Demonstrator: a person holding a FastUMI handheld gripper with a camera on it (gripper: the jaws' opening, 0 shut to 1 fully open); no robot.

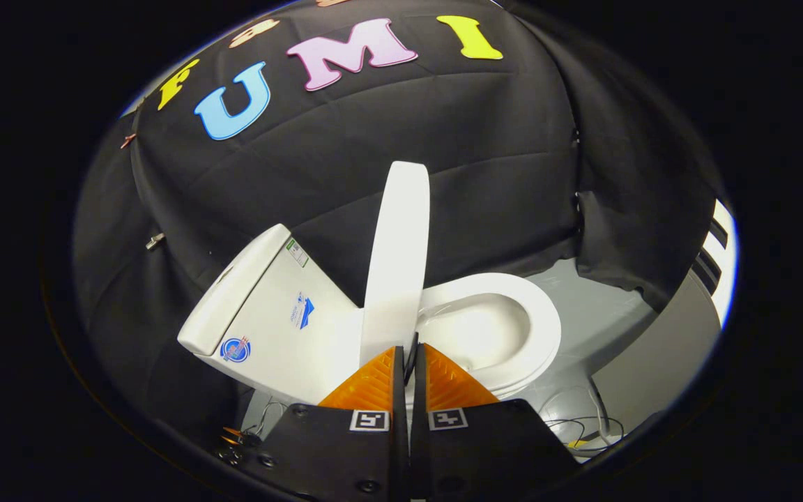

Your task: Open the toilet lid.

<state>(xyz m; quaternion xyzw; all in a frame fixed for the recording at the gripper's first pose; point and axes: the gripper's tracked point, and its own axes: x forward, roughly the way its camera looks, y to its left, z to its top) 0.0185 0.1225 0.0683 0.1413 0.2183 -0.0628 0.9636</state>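
Lid [397, 258] raised near upright, edge just beyond my hand-held gripper [410, 362], fingers together on nothing. Risk, my judgement: lid short of tank [269, 307] may fall onto seat [513, 314].

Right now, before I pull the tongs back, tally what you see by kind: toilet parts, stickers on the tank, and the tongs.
Toilet parts: 4: raised lid, seat, bowl, tank
Stickers on the tank: 3
Tongs: 1, fingers nearly together just at the lid's near edge; grip on it unclear
Total: 8
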